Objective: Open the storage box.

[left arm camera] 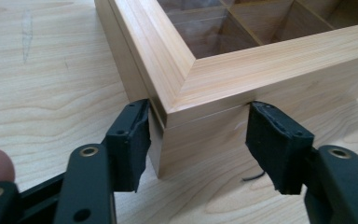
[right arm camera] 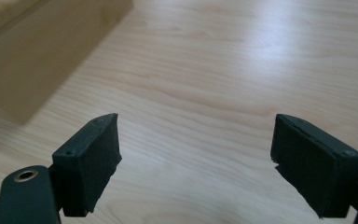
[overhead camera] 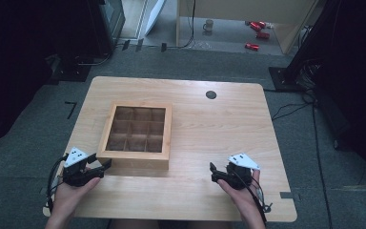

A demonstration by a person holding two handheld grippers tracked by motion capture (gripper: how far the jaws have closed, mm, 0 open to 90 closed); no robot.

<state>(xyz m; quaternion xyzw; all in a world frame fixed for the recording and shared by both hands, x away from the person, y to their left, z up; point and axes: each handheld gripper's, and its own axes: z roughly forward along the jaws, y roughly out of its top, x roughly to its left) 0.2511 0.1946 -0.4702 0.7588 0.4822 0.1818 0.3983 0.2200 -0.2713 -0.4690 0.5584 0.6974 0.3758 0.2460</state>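
Note:
A shallow wooden box (overhead camera: 134, 157) with a grid of compartments under a framed lid lies on the left half of the light wood table (overhead camera: 209, 133). My left gripper (overhead camera: 102, 165) is at the box's near left corner. In the left gripper view the box corner (left arm camera: 242, 79) stands between the open jaws of the left gripper (left arm camera: 200, 140), one pad (left arm camera: 130, 140) close against its side wall. My right gripper (overhead camera: 213, 171) rests open near the front edge, right of the box. In the right gripper view the right gripper (right arm camera: 196, 154) holds nothing, and the box (right arm camera: 37, 51) lies blurred at the upper left.
A black round grommet (overhead camera: 211, 94) sits in the tabletop near the far edge. Beyond the table, on the floor, are a mug (overhead camera: 208, 25), red cans (overhead camera: 257, 28) and cables (overhead camera: 290, 109). Bare tabletop stretches right of the box.

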